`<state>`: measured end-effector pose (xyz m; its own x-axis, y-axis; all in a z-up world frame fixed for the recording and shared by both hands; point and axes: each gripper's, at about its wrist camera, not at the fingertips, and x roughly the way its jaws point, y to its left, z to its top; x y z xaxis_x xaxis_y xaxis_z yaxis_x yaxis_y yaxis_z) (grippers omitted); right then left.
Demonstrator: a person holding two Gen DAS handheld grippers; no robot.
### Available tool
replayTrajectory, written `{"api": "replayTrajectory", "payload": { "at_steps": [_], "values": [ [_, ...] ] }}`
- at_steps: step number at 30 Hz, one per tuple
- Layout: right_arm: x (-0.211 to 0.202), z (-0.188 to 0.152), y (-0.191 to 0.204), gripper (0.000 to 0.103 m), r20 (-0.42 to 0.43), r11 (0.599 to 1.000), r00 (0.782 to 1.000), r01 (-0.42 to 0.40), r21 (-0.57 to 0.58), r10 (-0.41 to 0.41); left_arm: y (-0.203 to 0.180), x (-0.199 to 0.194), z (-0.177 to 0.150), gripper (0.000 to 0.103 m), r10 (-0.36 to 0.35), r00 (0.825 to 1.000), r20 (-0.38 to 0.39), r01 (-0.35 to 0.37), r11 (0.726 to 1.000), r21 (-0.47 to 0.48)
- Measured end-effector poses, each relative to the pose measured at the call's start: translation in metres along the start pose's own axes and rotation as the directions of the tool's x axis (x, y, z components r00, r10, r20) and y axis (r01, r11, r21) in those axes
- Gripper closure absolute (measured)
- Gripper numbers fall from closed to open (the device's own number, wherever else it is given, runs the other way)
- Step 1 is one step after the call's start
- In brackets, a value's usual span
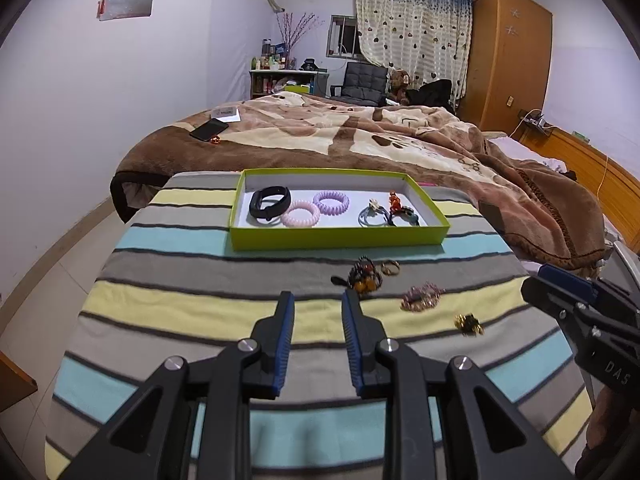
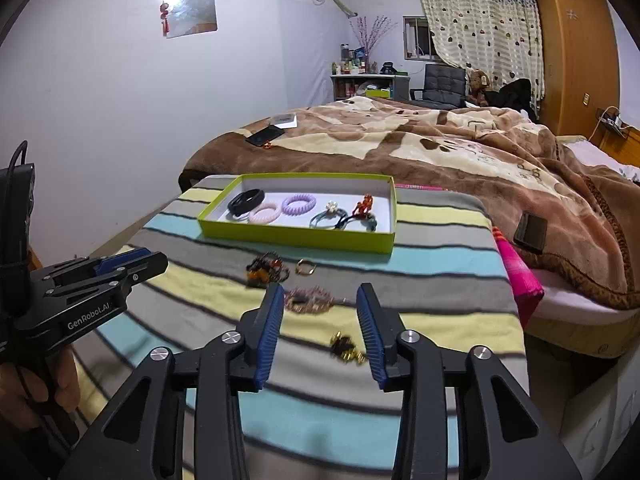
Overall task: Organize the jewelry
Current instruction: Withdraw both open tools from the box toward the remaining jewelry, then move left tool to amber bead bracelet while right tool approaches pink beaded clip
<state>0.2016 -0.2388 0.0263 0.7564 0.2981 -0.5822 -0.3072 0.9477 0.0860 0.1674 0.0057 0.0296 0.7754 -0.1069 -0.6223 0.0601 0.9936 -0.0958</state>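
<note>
Remaining loose below the tray (image 1: pixel 340 236): four trinkets. Both grippers, left (image 1: pixel 318 300) and right (image 2: pixel 320 292), are being held spread, empty; gold clip (image 2: pixel 346 350) is judged next, needing descent.

My fingers (image 1: pixel 283 322) are black with ribbed blue pads. Under them lies a cloth (image 1: pixel 168 304) striped grey, pale yellow and light blue. Far ahead, the lime-green tray (image 1: pixel 336 238) is white inside, holding a black band (image 1: pixel 270 201), a pink coil (image 1: pixel 301 213) and a lilac coil (image 1: pixel 331 201).
</note>
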Motion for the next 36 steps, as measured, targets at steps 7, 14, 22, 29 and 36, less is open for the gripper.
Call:
{"api": "replayTrajectory", "payload": {
  "at_steps": [7, 14, 22, 29, 36],
  "values": [
    [-0.016, -0.019, 0.009, 0.063, -0.003, 1.000, 1.000, -0.013, -0.001, 0.013, -0.005, -0.019, -0.019, 0.075, -0.001, 1.000, 0.009, 0.001, 1.000, 0.010],
    [-0.020, -0.030, 0.012, 0.063, -0.018, 0.999, 0.999, -0.039, -0.001, 0.039, -0.009, -0.024, -0.032, 0.074, -0.018, 1.000, -0.008, 0.018, 1.000, 0.012],
    [-0.019, -0.034, 0.011, 0.063, -0.028, 0.999, 0.999, -0.041, 0.004, 0.041, -0.009, -0.023, -0.040, 0.073, -0.029, 0.999, -0.027, 0.030, 0.999, 0.012],
    [-0.012, -0.033, 0.007, 0.063, -0.041, 0.999, 0.998, -0.045, 0.004, 0.045, -0.010, -0.020, -0.037, 0.069, -0.042, 0.999, -0.031, 0.043, 0.999, 0.018],
    [-0.001, -0.029, 0.001, 0.063, -0.052, 0.999, 0.997, -0.053, 0.000, 0.053, -0.012, -0.012, -0.031, 0.067, -0.049, 0.998, -0.040, 0.050, 0.998, 0.028]
  ]
}}
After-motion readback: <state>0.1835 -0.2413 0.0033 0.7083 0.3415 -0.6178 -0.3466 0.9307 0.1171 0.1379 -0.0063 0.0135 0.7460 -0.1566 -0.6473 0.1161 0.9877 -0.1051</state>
